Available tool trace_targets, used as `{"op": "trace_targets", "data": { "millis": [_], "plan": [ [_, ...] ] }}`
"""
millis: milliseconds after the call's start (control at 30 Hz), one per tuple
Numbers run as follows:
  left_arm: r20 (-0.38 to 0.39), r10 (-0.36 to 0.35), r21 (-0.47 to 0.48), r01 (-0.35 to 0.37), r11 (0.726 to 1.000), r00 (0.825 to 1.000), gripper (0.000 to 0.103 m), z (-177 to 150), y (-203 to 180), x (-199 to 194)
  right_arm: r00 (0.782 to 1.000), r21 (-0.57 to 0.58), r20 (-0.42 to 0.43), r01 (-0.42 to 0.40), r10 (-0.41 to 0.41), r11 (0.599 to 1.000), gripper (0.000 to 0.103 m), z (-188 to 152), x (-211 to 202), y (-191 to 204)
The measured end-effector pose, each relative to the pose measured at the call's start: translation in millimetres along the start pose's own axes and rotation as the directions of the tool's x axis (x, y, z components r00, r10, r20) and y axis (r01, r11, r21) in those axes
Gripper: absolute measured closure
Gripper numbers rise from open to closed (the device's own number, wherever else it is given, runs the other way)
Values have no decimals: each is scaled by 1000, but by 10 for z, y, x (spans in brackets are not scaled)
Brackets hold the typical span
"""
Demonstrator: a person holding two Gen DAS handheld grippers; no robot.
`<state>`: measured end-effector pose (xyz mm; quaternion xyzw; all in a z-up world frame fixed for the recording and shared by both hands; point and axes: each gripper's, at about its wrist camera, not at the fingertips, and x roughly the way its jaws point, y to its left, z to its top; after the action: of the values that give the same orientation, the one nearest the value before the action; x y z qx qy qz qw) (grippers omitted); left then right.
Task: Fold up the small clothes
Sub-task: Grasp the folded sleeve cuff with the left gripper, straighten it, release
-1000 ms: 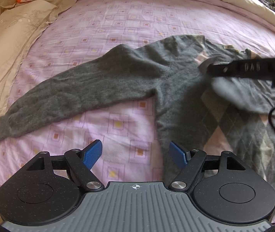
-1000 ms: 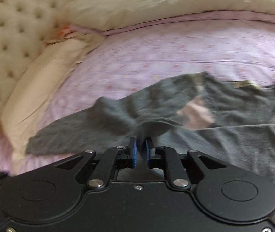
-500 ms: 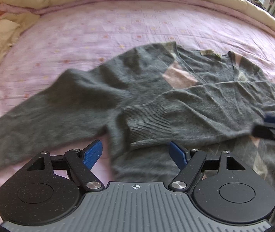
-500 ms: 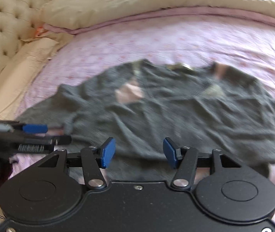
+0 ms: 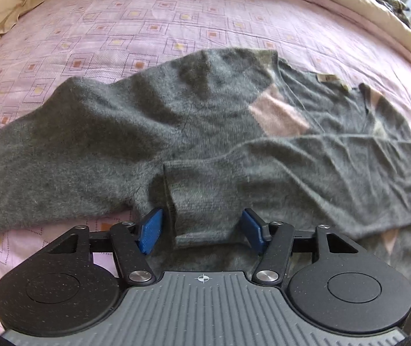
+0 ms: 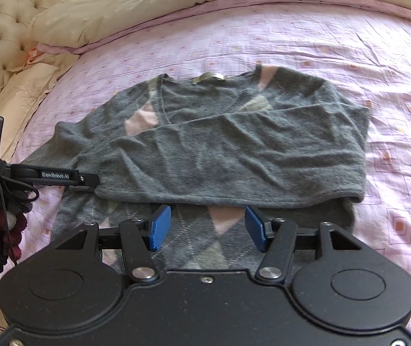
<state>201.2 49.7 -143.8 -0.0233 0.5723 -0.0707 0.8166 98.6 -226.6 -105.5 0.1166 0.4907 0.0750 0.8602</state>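
Since this grey sweater (image 6: pixel 234 150) sprawled on the bed (image 6: pixel 349 46) right ahead of both tongs looks soft, light and floppy, we'd pinch the ribbed cuff (image 5: pixel 202 216) sitting between our wide-open left gripper (image 5: pixel 202 230), with our right gripper (image 6: pixel 207 227) also gaping empty.

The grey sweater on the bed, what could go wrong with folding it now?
The grey sweater has one sleeve folded across its chest, and it lies wrinkled, so a bumpy fold may get pressed in. The left gripper is open around that sleeve's cuff; closing there might drag the sleeve back off. The other sleeve lies stretched out on the pink bedspread, unfolded.
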Motion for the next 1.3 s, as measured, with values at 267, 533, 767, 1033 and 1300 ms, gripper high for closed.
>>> {"op": "trace_targets", "data": {
  "millis": [267,533,767,1033,1300],
  "plan": [
    [57,104,9,-105,994,993,99,6,21,-107,998,39,21,52,-53,998,38,58,-138,-371],
    [25,109,31,-109,994,994,98,20,79,1,984,197,42,160,-172,967,36,445,19,-1123],
    [26,97,22,-98,995,995,92,-2,110,15,984,318,-28,178,-178,931,50,649,460,-1543],
    [30,80,34,-81,996,996,76,-1,93,27,987,376,-4,148,-158,915,50,636,524,-1621],
    [13,35,63,-35,997,999,40,12,1,65,976,257,-2,210,-217,943,92,740,428,-1445]
  ]
}}
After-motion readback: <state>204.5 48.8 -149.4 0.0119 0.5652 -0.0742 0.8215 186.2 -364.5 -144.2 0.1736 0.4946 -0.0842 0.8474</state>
